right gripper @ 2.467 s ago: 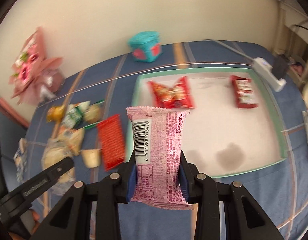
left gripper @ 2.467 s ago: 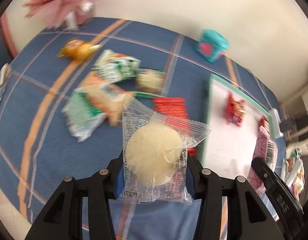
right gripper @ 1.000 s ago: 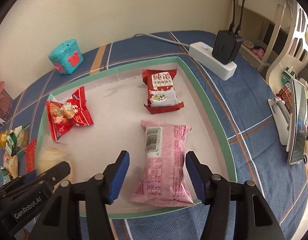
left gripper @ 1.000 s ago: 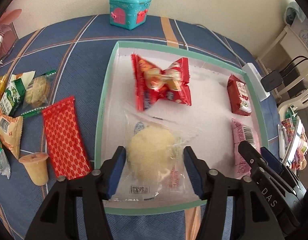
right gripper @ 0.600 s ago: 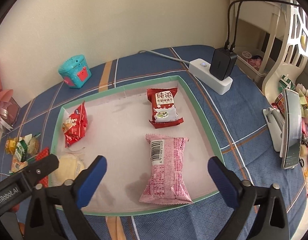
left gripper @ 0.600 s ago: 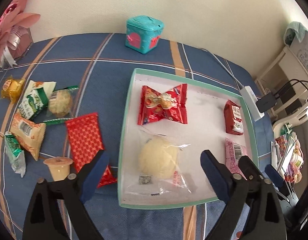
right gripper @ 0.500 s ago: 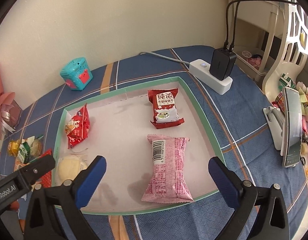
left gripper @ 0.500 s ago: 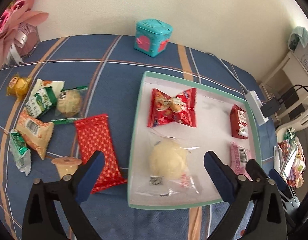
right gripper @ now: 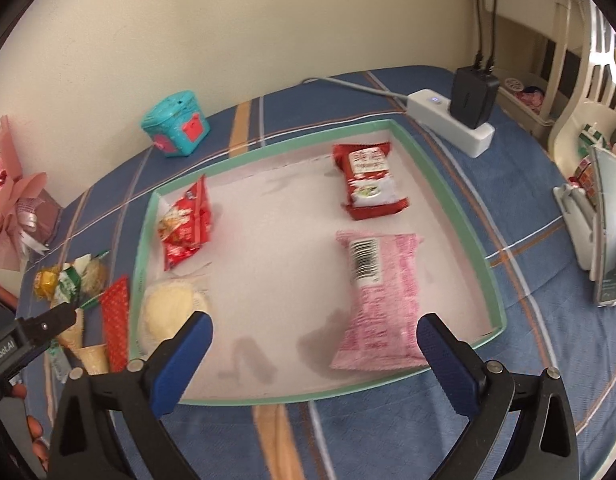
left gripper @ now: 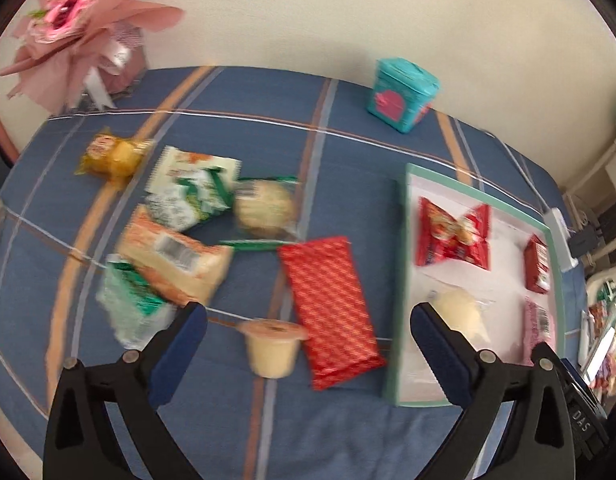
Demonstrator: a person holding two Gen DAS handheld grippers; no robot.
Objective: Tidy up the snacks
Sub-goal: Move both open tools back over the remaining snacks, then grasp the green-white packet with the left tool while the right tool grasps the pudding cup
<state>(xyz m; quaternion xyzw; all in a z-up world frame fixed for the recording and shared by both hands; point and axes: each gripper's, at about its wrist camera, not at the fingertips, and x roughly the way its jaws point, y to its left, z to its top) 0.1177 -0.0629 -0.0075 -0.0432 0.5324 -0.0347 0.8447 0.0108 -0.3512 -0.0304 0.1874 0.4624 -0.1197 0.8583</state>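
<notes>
Both claws wide, empty — loose snacks still outside tray.
L claw (left gripper: 308,344) over worktop pile: pudding cup (left gripper: 273,347) sits between its jaws, red packet (left gripper: 330,306) beside, long axis pointing away. R claw (right gripper: 314,354) over tray (right gripper: 452,184) — farther off.
</notes>
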